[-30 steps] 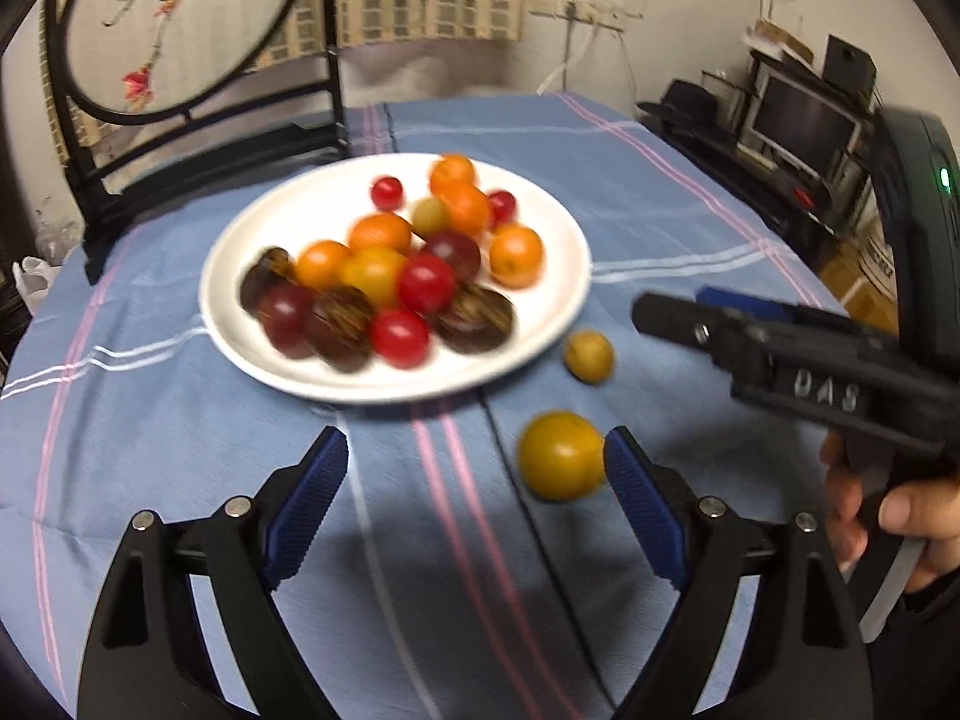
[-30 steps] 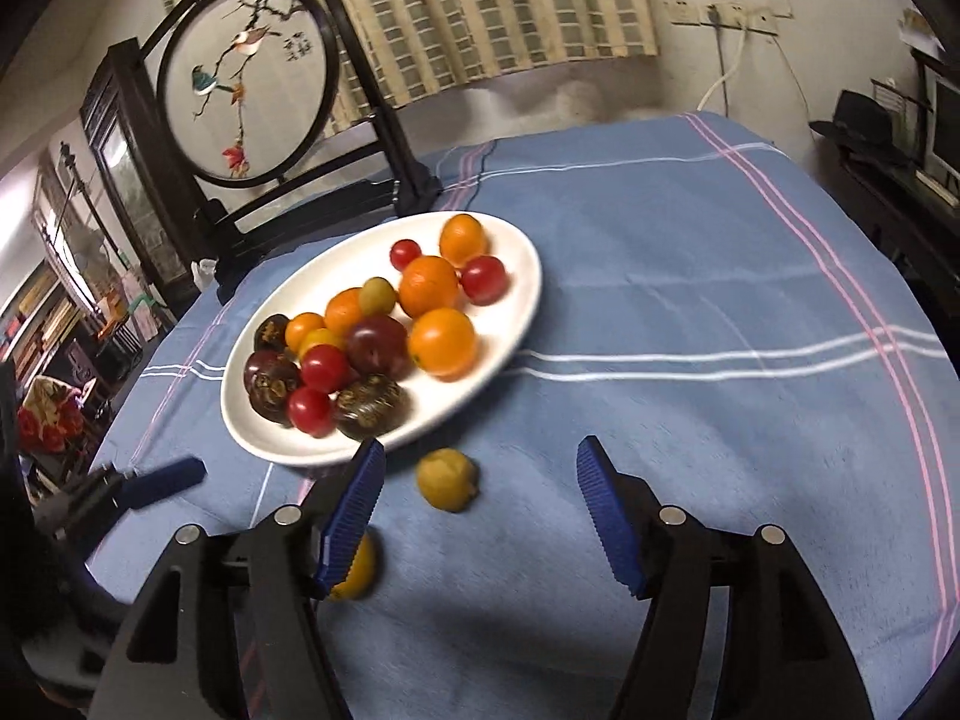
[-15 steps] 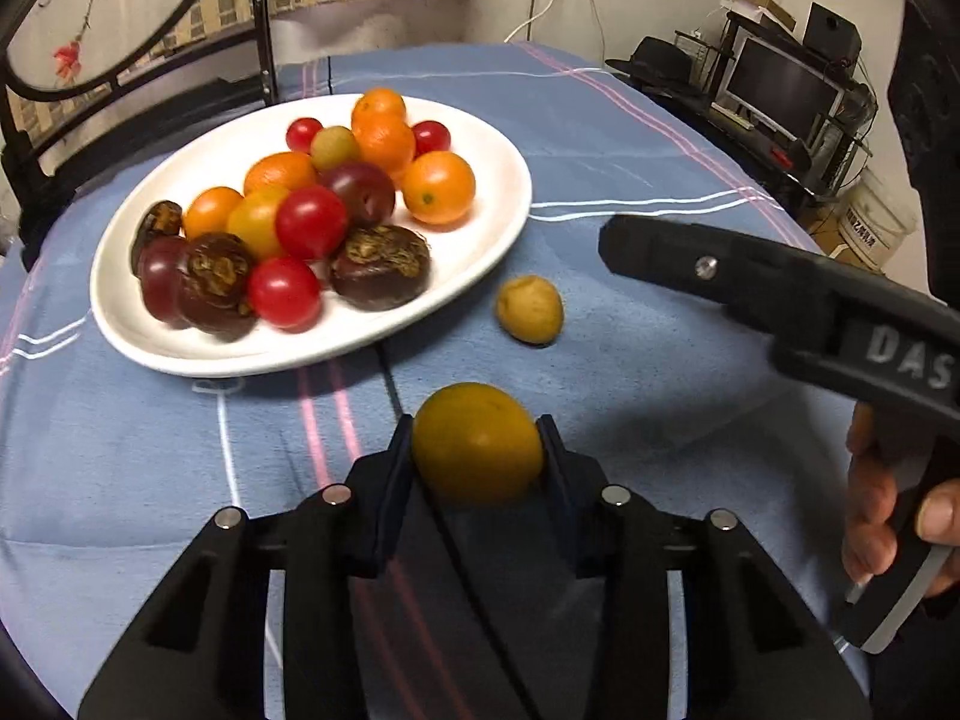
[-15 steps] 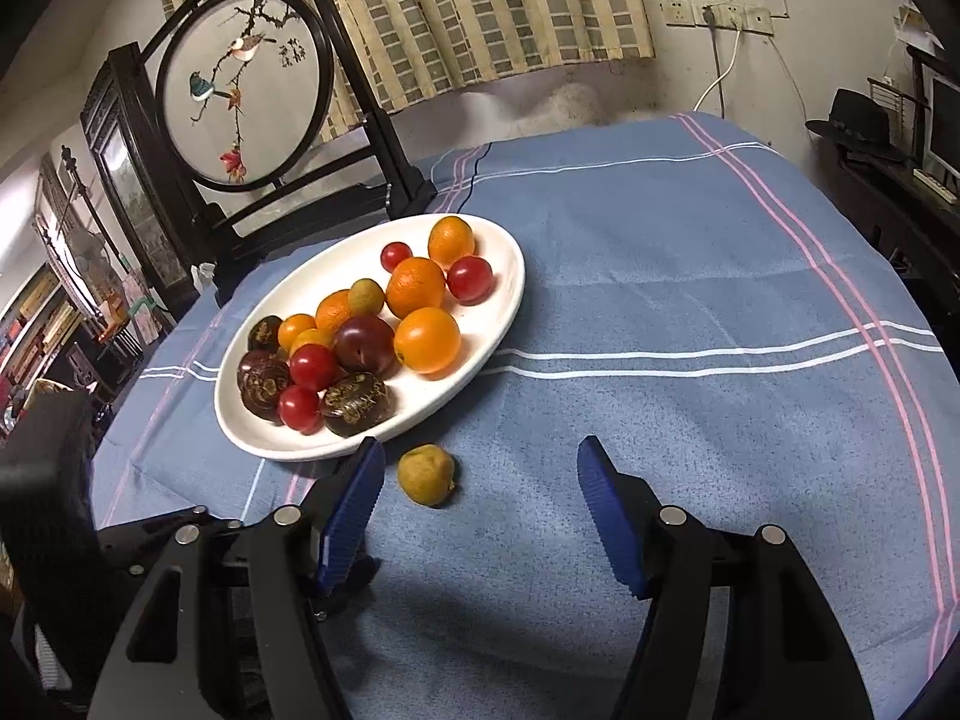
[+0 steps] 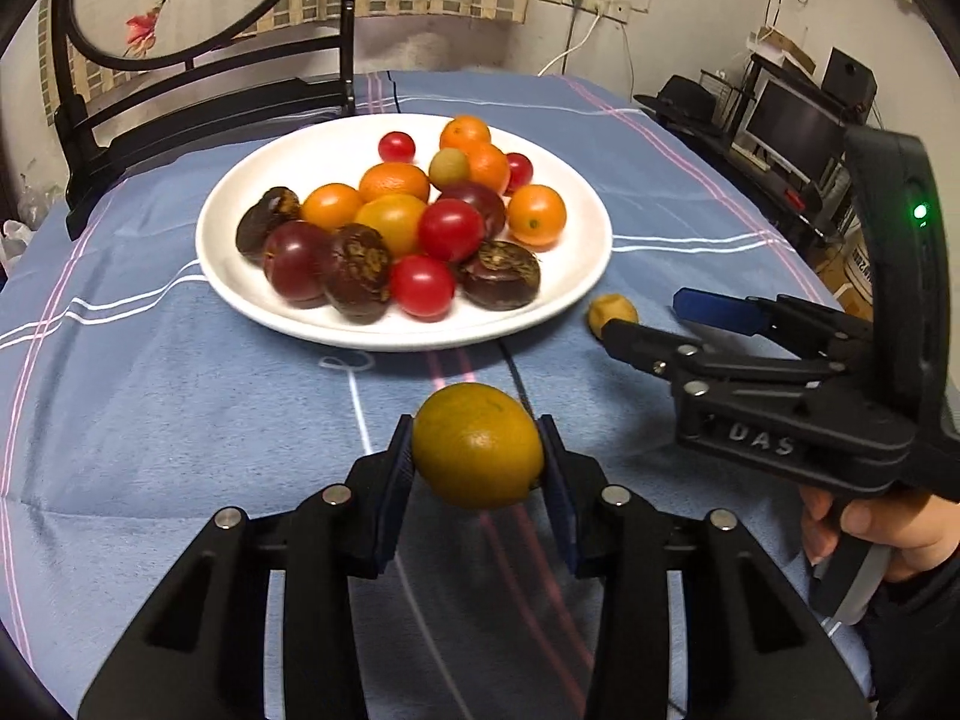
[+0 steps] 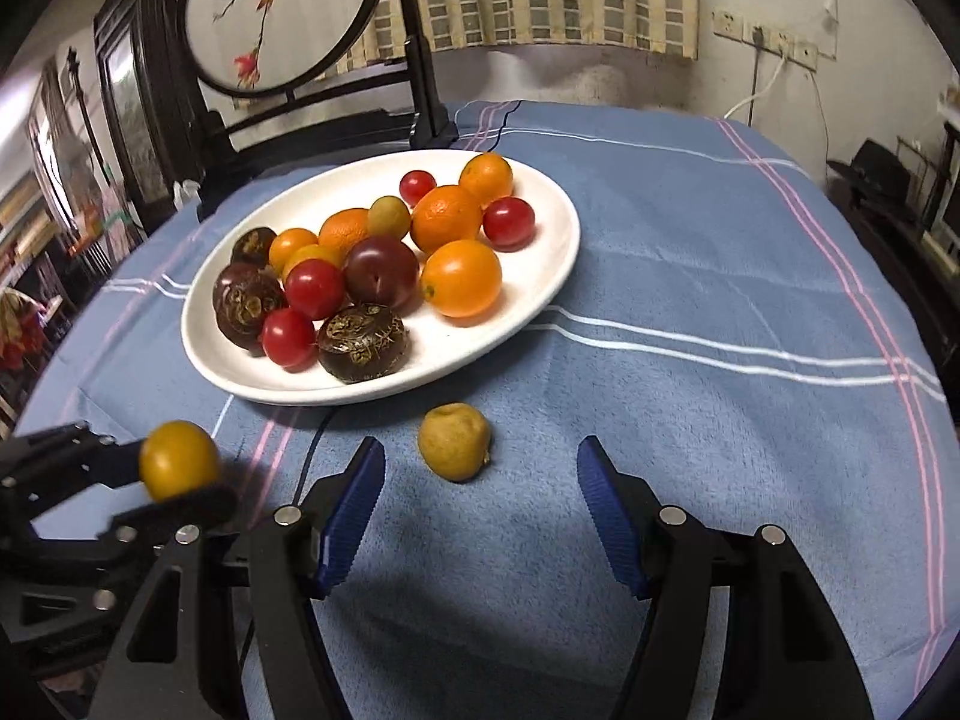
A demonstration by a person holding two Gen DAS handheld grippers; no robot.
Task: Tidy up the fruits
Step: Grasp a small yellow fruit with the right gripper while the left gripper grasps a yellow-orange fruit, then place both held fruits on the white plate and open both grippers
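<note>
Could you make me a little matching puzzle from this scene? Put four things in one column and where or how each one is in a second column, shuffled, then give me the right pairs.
Things:
1. big yellow fruit
2. small yellow fruit
3. white plate
4. right gripper

Places or states:
A. loaded with red, orange and dark fruits
B. lying loose on the blue tablecloth, beside the plate
C. pinched between the left gripper's pads
D. jaws apart, nothing between the pads

Pairs: 1-C, 2-B, 3-A, 4-D
</note>
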